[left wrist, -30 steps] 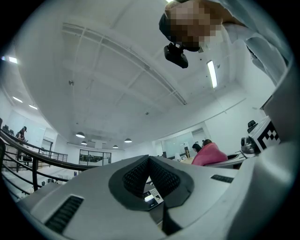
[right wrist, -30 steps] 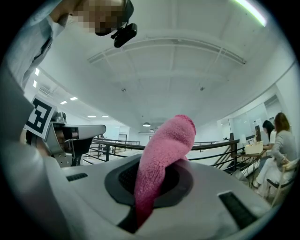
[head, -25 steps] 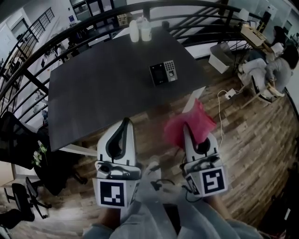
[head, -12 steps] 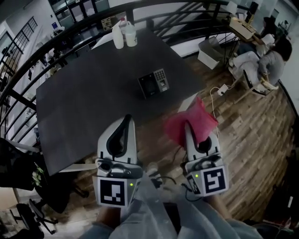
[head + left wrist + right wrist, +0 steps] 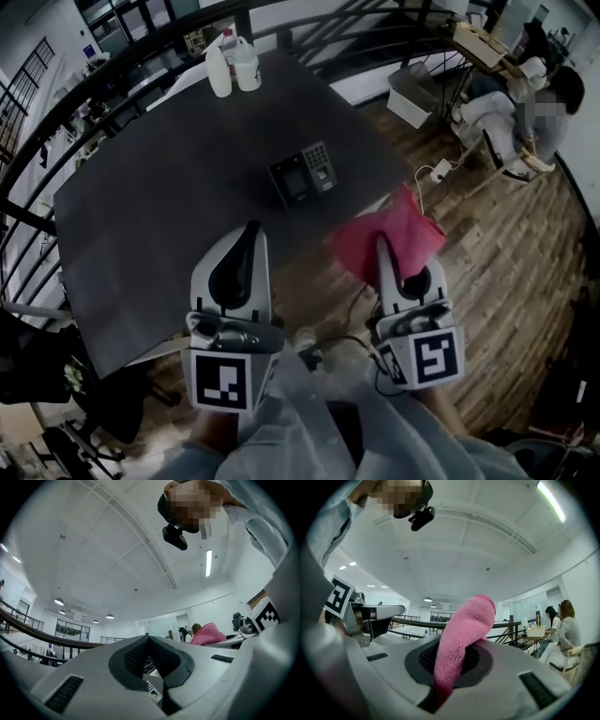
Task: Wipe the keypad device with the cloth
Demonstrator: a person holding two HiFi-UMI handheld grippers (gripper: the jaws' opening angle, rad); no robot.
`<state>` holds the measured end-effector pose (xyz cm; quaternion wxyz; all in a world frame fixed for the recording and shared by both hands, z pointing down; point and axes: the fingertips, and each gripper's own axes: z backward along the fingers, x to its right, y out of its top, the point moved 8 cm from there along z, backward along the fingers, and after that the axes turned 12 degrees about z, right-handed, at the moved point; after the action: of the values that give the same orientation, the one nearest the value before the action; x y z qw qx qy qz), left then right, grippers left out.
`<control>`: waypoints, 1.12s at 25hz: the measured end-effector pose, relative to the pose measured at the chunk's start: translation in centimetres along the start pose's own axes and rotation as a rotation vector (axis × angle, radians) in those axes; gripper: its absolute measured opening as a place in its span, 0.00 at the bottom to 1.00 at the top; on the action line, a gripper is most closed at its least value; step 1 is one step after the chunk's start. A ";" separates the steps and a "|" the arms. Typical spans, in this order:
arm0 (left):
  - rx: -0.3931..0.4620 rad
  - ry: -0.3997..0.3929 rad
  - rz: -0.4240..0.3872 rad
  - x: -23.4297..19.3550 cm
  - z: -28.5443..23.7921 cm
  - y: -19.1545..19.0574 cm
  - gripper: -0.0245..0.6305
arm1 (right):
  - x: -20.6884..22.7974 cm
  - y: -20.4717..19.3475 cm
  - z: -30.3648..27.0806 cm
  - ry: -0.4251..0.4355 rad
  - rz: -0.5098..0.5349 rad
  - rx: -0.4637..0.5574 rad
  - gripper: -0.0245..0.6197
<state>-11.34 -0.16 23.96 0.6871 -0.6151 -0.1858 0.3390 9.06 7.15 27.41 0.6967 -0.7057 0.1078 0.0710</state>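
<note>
Keypad device: laid flat on the dark table, toward its near right part, long axis set crosswise to the grippers, key block at the right end. Cloth, pink: pinched by the right gripper, whose jaws are pressed onto one fold, the rest standing loose beyond the tips (over the wooden floor, off the table edge). Left gripper: jaws brought together at the tips, nothing held. The device is found ahead of both grippers and left of the cloth. The left gripper is judged nearer, though the wipe falls to the right one, carried forward and leftward. Contact is not yet made.
</note>
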 end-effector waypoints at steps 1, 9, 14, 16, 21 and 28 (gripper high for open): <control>0.000 -0.002 0.002 -0.2 -0.3 -0.1 0.05 | 0.1 0.0 -0.3 -0.005 0.003 -0.004 0.08; -0.006 -0.005 0.016 -1.5 -1.0 -0.5 0.05 | 1.1 -0.3 -1.5 -0.037 0.012 -0.024 0.08; -0.005 0.033 0.020 -2.7 -1.2 -0.5 0.05 | 0.3 0.0 -3.4 0.004 0.022 -0.024 0.08; -0.005 0.053 0.019 -2.9 -1.2 -0.6 0.05 | 0.2 -0.2 -4.0 0.029 0.029 -0.014 0.08; -0.002 0.106 -0.007 -2.0 -1.2 -1.1 0.05 | 0.8 -1.1 -4.8 0.090 0.039 0.007 0.08; 0.000 0.206 -0.014 -1.2 -3.2 -1.9 0.05 | 3.2 -2.1 -7.6 0.194 0.021 0.016 0.08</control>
<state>-9.57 -3.28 25.48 0.7050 -0.6454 -0.1182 0.2692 12.32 -0.64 28.79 0.6878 -0.7025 0.1826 0.0088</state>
